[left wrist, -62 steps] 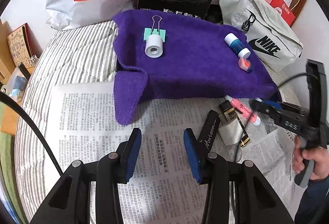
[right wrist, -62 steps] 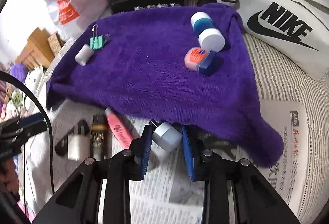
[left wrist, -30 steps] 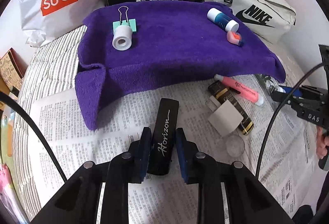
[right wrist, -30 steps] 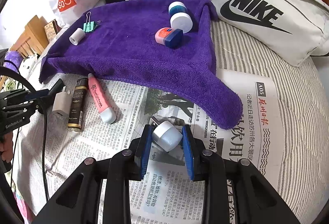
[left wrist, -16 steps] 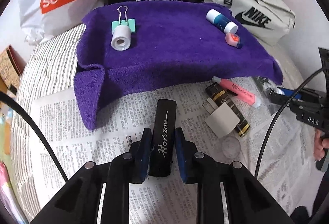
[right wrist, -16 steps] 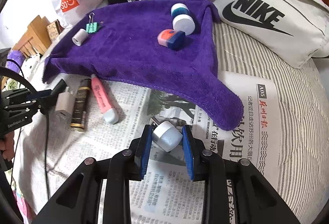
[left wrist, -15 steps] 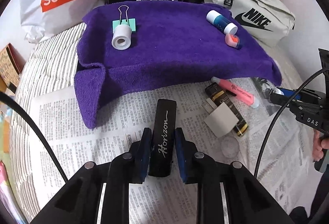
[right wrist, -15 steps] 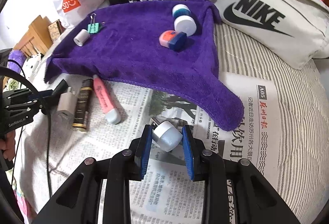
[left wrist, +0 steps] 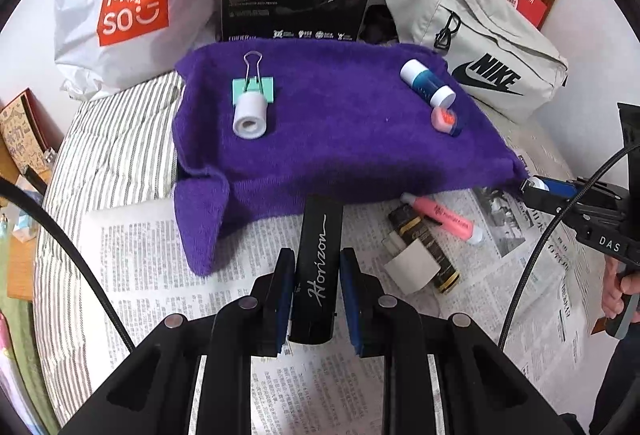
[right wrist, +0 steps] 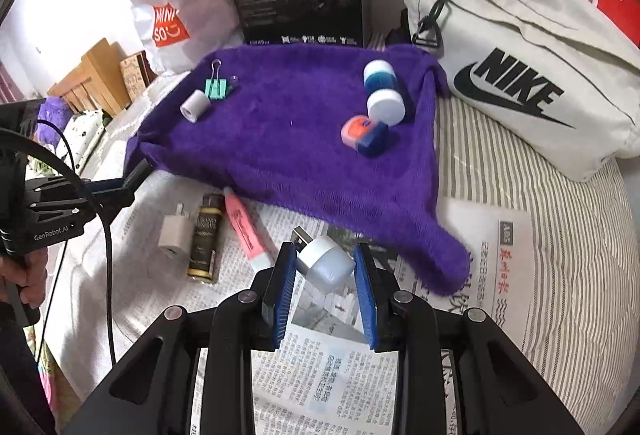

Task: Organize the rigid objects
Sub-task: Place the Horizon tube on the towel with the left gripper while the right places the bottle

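Clamping a black "Horizon" case (left wrist: 318, 271) between its blue pads, the left gripper (left wrist: 318, 275) holds it over the newspaper (left wrist: 160, 259). The right gripper (right wrist: 325, 267) grasps a silver USB plug (right wrist: 325, 264). Just beyond lie a pink highlighter (right wrist: 245, 233), a dark lighter (right wrist: 207, 237) and a white charger (right wrist: 174, 234). On the purple towel (left wrist: 340, 139) rest a tape roll (left wrist: 250, 114), a binder clip (left wrist: 253, 83), a glue stick (left wrist: 427, 83) and a small orange-lidded jar (left wrist: 447, 120).

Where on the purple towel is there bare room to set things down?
The purple towel is bare across its middle, between the white roll with the binder clip and the blue-white bottle with the small tin. Those two ends are crowded.
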